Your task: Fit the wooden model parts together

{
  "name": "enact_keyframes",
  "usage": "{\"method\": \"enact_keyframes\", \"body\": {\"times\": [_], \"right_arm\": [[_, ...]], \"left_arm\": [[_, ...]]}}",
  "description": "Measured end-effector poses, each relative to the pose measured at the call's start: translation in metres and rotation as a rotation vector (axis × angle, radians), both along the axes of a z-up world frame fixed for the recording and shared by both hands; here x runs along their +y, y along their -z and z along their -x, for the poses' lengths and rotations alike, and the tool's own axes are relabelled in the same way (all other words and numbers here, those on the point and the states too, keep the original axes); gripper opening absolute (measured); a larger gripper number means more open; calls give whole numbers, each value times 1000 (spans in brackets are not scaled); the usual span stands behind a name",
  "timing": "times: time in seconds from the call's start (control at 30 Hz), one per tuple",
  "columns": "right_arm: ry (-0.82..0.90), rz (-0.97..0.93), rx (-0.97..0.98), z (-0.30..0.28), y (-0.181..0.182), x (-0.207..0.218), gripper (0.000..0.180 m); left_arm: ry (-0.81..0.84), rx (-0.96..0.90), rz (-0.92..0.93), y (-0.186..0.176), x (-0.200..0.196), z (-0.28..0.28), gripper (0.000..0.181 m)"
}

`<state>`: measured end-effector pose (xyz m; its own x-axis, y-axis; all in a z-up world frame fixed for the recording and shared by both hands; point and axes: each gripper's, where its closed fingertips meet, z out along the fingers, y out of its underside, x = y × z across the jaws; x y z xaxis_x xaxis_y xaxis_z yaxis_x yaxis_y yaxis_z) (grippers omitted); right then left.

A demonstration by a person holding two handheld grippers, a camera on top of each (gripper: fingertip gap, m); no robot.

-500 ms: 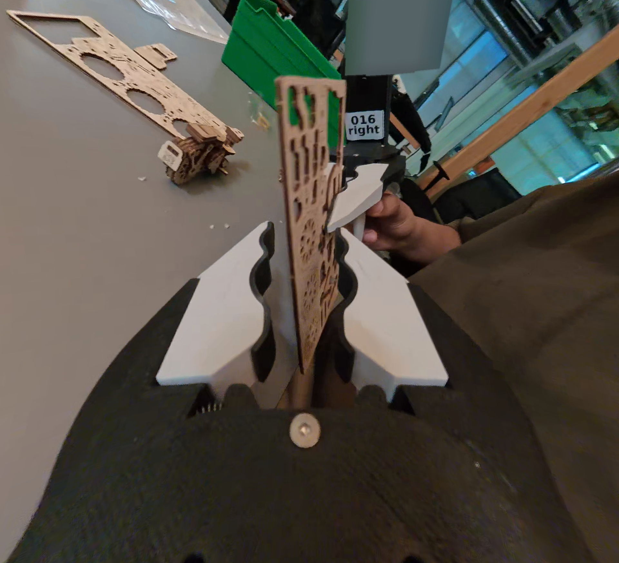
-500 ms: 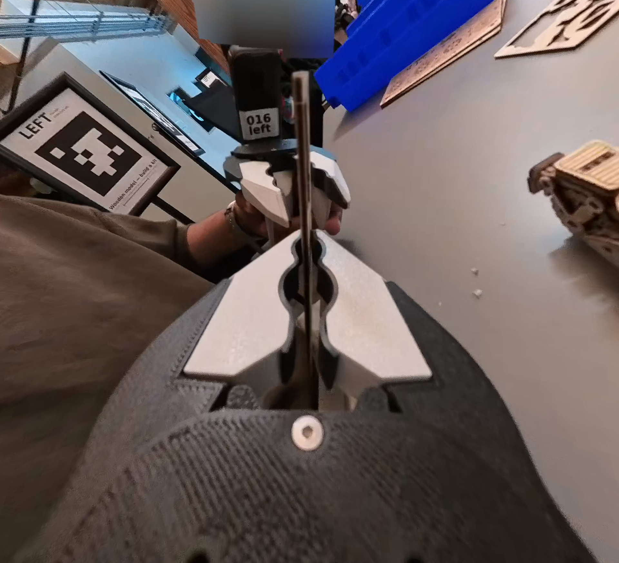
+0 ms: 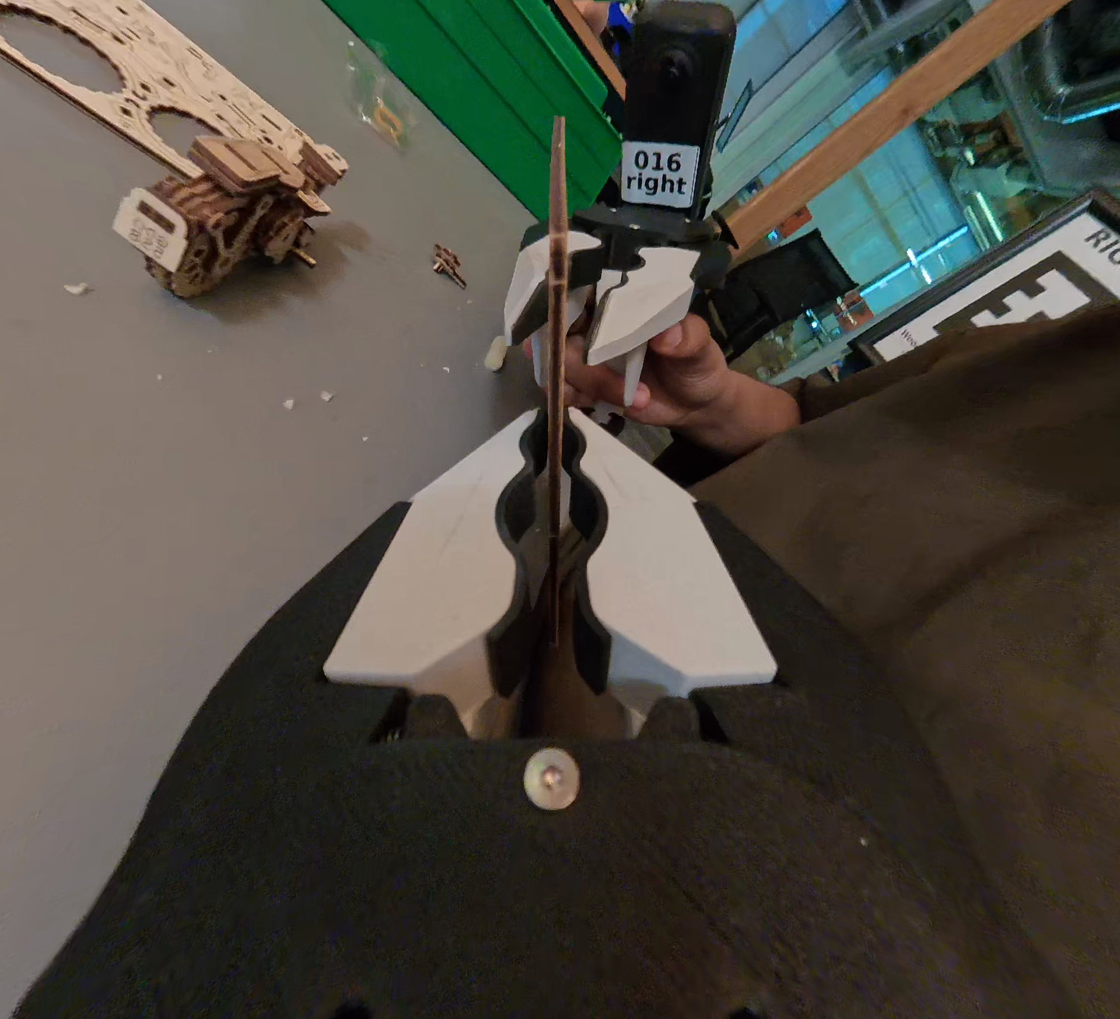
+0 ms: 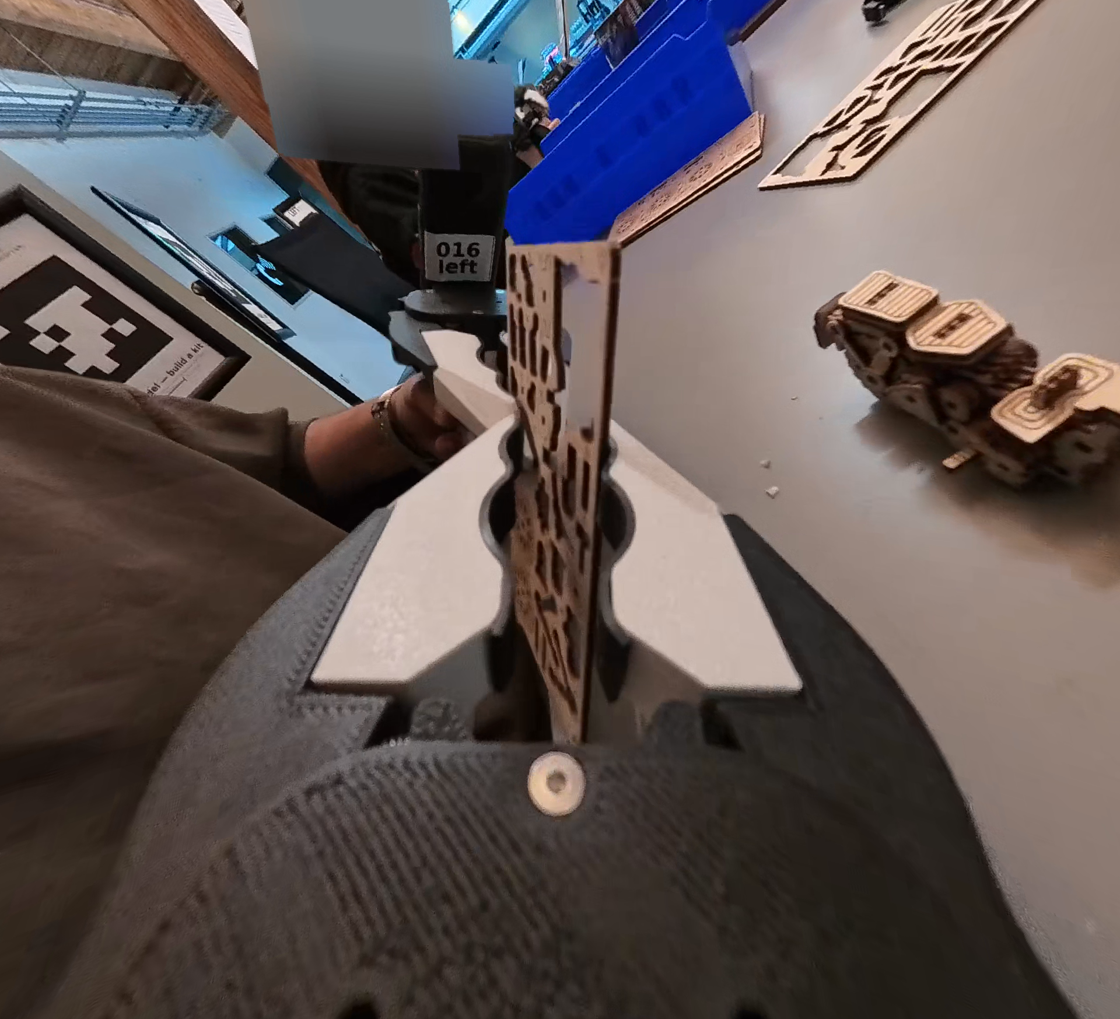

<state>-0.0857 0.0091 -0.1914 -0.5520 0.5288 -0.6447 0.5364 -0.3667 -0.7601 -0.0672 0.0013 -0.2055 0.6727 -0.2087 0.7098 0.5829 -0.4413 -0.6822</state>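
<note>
The wooden parts sheet (image 4: 560,481) stands upright between my two grippers: my left fingers (image 3: 466,559) are clamped on it, and my right fingers (image 4: 418,584) sit close around it too, though contact isn't clear. The half-built wooden model (image 3: 224,220) sits on the grey worktop (image 3: 151,505), well apart from the sheet.

bare grey table (image 3: 151,505) near the grippers; wooden model (image 3: 224,214) (green bin (image 3: 436,26) behind) blocks farther out

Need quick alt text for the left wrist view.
The left gripper is shut on a thin wooden parts sheet, seen edge-on; the right gripper faces it from beyond. A half-built wooden model sits left on the grey table.
</note>
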Motion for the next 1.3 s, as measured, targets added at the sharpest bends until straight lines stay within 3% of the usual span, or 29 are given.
{"method": "enact_keyframes", "body": {"times": [0.7,1.3], "right_arm": [[-4,-11,-71,6,11,0,9],[7,-44,-63,8,13,0,11]], "left_arm": [[-143,63,0,1,6,13,6],[-125,2,5,2,6,13,3]]}}
